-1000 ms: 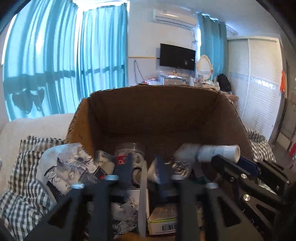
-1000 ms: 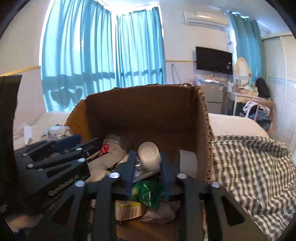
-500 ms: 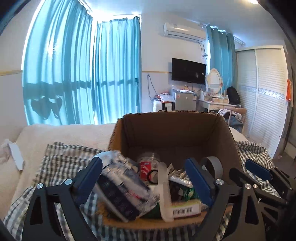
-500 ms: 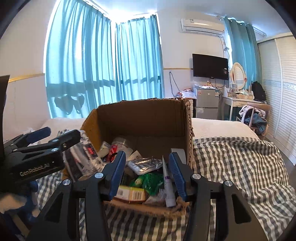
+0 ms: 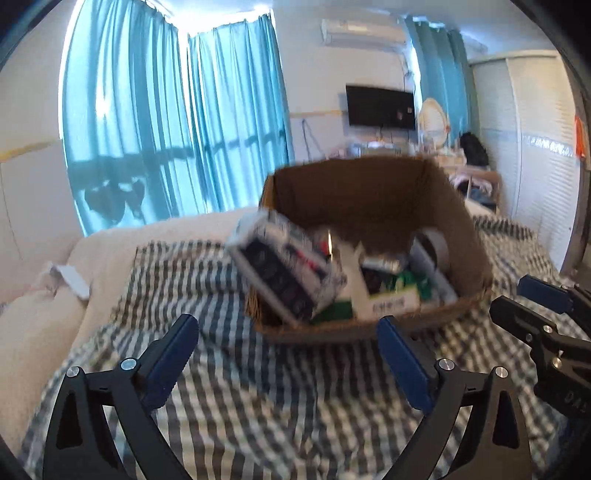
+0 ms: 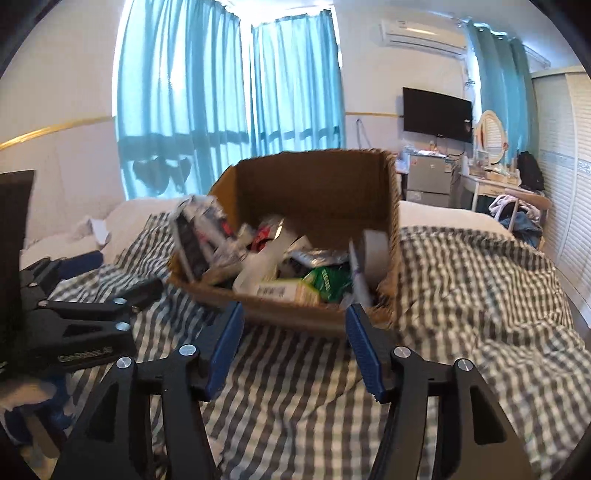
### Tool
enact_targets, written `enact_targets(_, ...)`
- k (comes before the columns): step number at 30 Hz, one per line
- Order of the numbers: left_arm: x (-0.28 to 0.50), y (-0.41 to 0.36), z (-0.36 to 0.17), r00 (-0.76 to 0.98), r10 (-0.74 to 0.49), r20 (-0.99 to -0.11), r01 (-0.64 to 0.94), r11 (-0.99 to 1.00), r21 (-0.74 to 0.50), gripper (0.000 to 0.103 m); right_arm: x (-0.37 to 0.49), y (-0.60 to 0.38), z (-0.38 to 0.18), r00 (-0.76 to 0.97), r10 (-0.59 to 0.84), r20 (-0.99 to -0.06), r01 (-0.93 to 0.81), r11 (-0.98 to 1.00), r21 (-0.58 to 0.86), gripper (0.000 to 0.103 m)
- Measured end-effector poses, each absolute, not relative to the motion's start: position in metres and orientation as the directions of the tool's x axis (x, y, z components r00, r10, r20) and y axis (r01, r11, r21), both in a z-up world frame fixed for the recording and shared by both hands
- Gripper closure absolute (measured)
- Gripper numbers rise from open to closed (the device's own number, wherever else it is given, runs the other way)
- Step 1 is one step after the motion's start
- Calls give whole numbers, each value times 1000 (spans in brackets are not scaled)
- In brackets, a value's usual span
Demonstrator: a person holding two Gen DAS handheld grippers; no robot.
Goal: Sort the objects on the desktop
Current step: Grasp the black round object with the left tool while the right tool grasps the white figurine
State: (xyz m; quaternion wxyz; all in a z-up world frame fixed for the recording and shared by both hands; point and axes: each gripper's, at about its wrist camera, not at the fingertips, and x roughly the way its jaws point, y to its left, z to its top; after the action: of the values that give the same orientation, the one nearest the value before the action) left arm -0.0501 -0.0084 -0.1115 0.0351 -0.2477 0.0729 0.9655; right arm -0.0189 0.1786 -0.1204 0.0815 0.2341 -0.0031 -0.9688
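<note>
Both grippers angle down at the cardboard box (image 5: 373, 206). Left gripper (image 5: 288, 343) and right gripper (image 6: 295, 336) empty, jaws opening.

Bright bedroom, teal curtains (image 6: 229, 96) over sunlit windows, wall television (image 6: 437, 114), air conditioner (image 6: 421, 31), white wardrobe (image 5: 535, 147), checked bedspread (image 6: 480, 280)

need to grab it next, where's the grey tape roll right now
The grey tape roll stands on edge inside the cardboard box, against its right wall in both wrist views, with a green packet just left of it.
</note>
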Motion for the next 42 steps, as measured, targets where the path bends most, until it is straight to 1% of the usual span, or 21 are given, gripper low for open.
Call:
enact_targets(5, -40, -18, -131, -836, 24, -549, -94, -991, 99, 4, -9, 172, -141, -850, -188, -492, 184, -981, 57, 46)
enact_targets(8, -34, -21, -145, -807, 6, -590, -93, -989, 118, 4, -7, 172, -150, -840, -184, -510, 178, -982, 61, 46)
enact_targets(9, -33, -22, -152, -787, -20, -617, -78, -988, 132, 4, -7, 173, -152, -839, -185, -512, 177, -982, 65, 46)
enact_targets(11, -31, -25, -160, -764, -23, -645, -79, -989, 128, 4, -7, 174, -156, -834, -190, -517, 173, -982, 81, 46)
enact_targets(17, -18, -27, -167, -731, 13, -683, -89, -993, 77, 4, -2, 174, -169, -821, -203, -534, 166, -979, 118, 46)
enact_targets(20, -9, -24, -172, -711, 29, -703, -113, -991, 74, 4, 3, 169, -177, -812, -217, -542, 179, -976, 122, 46)
enact_targets(23, -5, -22, -171, -708, 42, -705, -122, -990, 64, 4, 7, 162, -184, -801, -223, -556, 190, -975, 118, 46)
enact_targets(31, 6, -15, -176, -664, 51, -746, -151, -986, 67, 3, 8, 156, -199, -771, -229, -594, 191, -973, 127, 44)
enact_targets(33, 6, -14, -178, -650, 56, -758, -163, -984, 67, 4, 7, 158, -199, -771, -226, -596, 185, -974, 131, 44)
enact_targets(35, 6, -12, -181, -638, 55, -768, -174, -982, 74, 4, 7, 160, -199, -774, -221, -593, 178, -975, 131, 42)
enact_targets(42, 4, -6, -194, -584, 28, -811, -200, -974, 110, 4, 7, 160, -200, -772, -218, -596, 174, -976, 132, 41)
